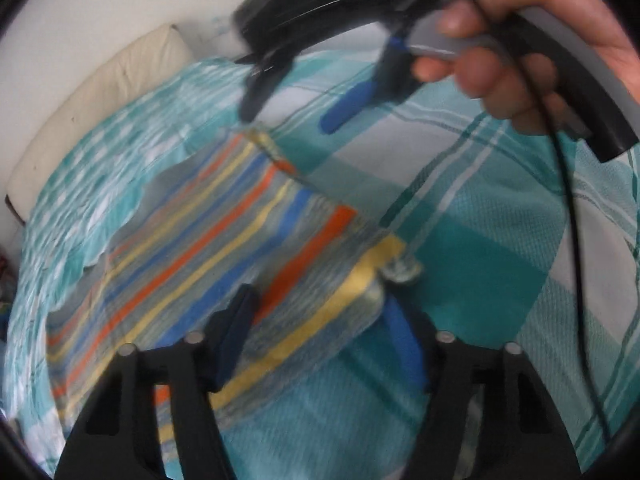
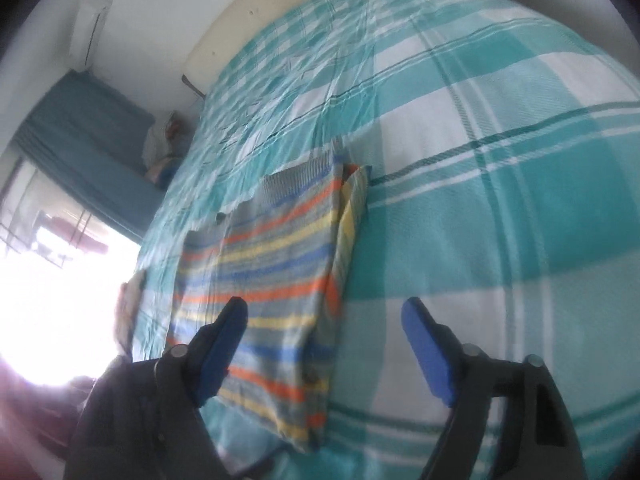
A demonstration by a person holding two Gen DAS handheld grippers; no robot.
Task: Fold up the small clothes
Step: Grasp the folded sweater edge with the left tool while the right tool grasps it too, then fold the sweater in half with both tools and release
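A striped garment (image 2: 272, 272), partly folded, lies flat on the teal checked bedspread (image 2: 500, 208), its long axis running away from the right gripper (image 2: 324, 344) toward the cream pillow (image 2: 256, 12) at the bed's far edge; both the right gripper and the left gripper (image 1: 320, 332) hover spread and empty, the left seemingly nearer the cloth's yellow-banded corner

Folded garment (image 2: 272, 280) on bedspread (image 2: 480, 208), pillow (image 2: 256, 12) behind.
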